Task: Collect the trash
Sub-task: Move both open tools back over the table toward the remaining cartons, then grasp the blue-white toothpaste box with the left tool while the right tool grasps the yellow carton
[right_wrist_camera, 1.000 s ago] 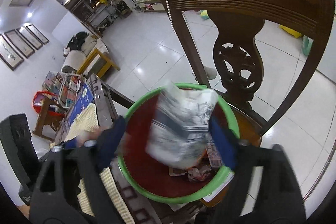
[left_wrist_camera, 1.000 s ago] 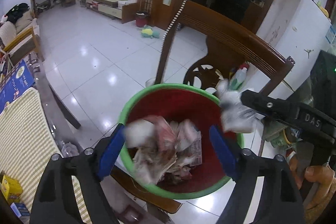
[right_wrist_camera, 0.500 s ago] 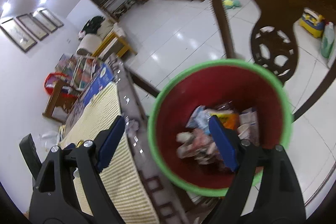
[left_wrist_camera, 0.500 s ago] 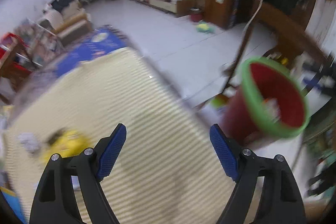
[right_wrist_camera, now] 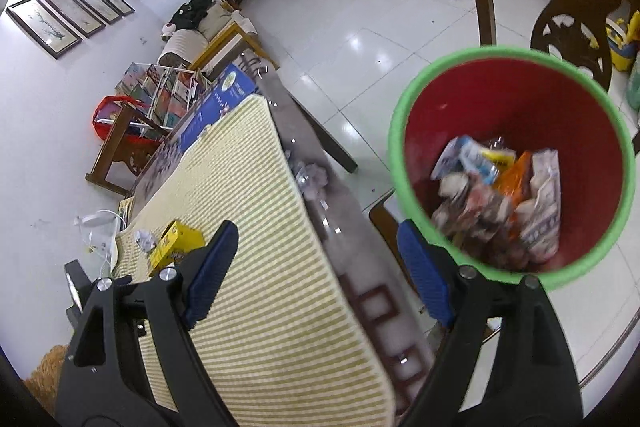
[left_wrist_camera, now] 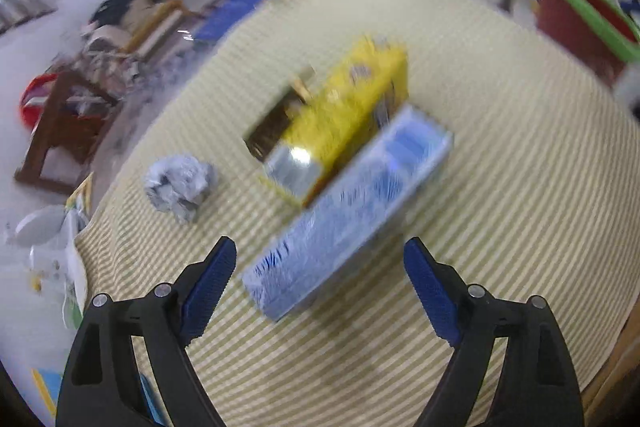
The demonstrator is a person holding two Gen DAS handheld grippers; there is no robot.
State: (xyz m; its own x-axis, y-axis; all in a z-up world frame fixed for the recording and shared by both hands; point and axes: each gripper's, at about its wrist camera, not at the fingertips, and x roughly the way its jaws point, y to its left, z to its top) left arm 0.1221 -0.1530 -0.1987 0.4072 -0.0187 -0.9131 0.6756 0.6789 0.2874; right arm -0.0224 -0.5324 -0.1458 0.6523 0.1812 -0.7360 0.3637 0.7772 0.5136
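In the left wrist view my left gripper (left_wrist_camera: 316, 283) is open and empty above the striped tablecloth (left_wrist_camera: 500, 167). Just ahead of it lie a blue box (left_wrist_camera: 348, 211), a yellow box (left_wrist_camera: 344, 119) with an open end, and a crumpled paper ball (left_wrist_camera: 180, 187) to the left. The red bin with a green rim (left_wrist_camera: 576, 11) is at the far right. In the right wrist view my right gripper (right_wrist_camera: 316, 267) is open and empty beside the red bin (right_wrist_camera: 516, 163), which holds several wrappers (right_wrist_camera: 500, 195). The yellow box (right_wrist_camera: 176, 239) and the paper ball (right_wrist_camera: 145, 239) show far left.
A wooden chair (right_wrist_camera: 560, 7) stands behind the bin. The table's glossy dark edge (right_wrist_camera: 320, 203) runs between cloth and bin, with a small crumpled scrap (right_wrist_camera: 312, 177) on it. A blue board (right_wrist_camera: 216, 107) lies at the table's far end. White tiled floor lies beyond.
My left gripper swung from over the bin to above the table and closer to the boxes. My right gripper dropped its crumpled wrapper into the bin and drew back left.
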